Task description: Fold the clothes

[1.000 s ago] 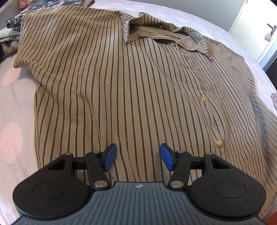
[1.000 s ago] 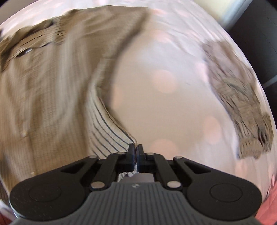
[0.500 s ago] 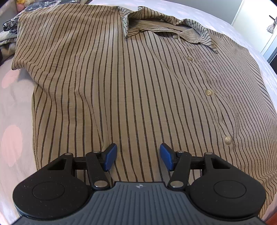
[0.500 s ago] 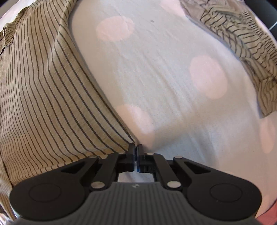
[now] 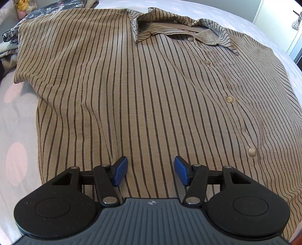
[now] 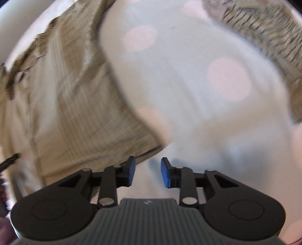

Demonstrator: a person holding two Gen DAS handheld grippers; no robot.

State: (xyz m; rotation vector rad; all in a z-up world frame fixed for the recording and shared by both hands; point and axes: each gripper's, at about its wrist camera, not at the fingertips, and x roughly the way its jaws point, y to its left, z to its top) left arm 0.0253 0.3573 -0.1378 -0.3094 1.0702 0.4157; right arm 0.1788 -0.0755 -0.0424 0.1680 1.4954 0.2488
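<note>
Setting: a bed sheet (image 5: 17,120), pale with large pink dots, seen from two handheld grippers.
Shirt: a tan button-up shirt (image 5: 151,94) with thin dark stripes lies spread face up on the sheet, buttoned, not yet in a folded bundle.
Long axis: it runs away from the left gripper, hem nearest the camera, collar (image 5: 181,30) at the far end.
Look of the cloth: thin and soft, lightly rippled near the left side seam, mostly smooth across the chest; pale buttons (image 5: 229,99) run down the placket right of centre.
Left gripper: the left gripper (image 5: 151,170) hangs just above the lower front of the shirt, blue pads spread wide, holding nothing.
Right gripper: the right gripper (image 6: 147,172) has its pads parted and nothing between them; this view is blurred by motion.
Key relation: in the right view the shirt's lower right corner (image 6: 149,148) sits just ahead and left of the pads, very near the left pad; contact cannot be told through the blur.
Nearer hand: the right gripper is nearer that side edge; the left is nearer the hem's middle.
Second garment: another striped piece (image 6: 264,37) lies crumpled well apart, at the far right of the sheet.
Far clutter: dark floral fabric (image 5: 47,9) sits beyond the left shoulder.
</note>
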